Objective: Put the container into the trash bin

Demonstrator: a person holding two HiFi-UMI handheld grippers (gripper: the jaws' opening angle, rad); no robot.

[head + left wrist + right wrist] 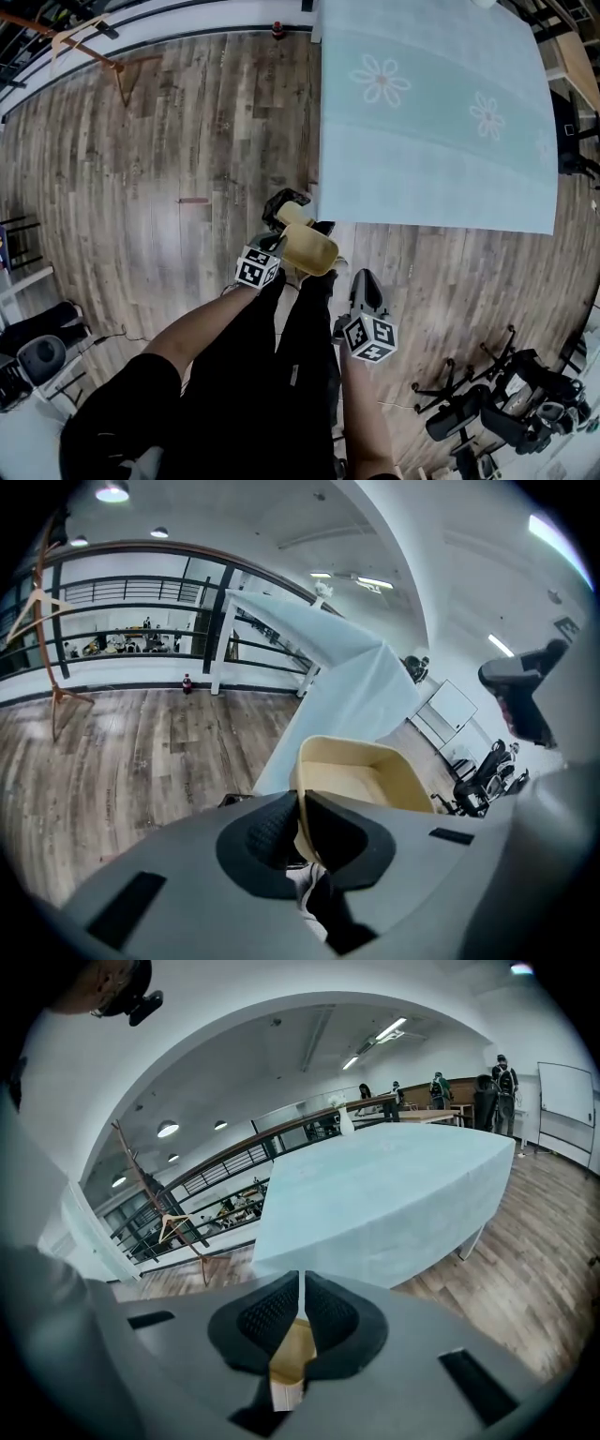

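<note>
Wood-plank floor [169, 150] fills most of the head view. A table [431, 122] under a pale blue cloth printed with daisies sits at the upper right, a wooden coat stand [89, 47] at the far left, and office chairs [487, 403] at the lower right.

You are in the carrying step. The beige container [309, 248] is off the ground in your left gripper [283, 246], in front of your legs and just short of the table's near corner. The left gripper view shows those jaws drawn narrow and pinching one wall of the container, whose open side faces up and away from you.

No trash bin shows clearly in any view. A dark object [284, 202] lies on the floor just beyond the container by the table corner, but I cannot tell what it is. Your next move, as I judge it, is to find the bin, bring the container over its mouth, and only then let the jaws part.

Your left forearm reaches in from the lower left with the gripper tilted downward. Your right forearm comes up from the bottom edge, and your right gripper [364, 277] also points forward and down, beside the container but clear of it. Its jaws are pressed together on a thin tan piece [292, 1349] with a white edge, which I cannot identify.
</note>
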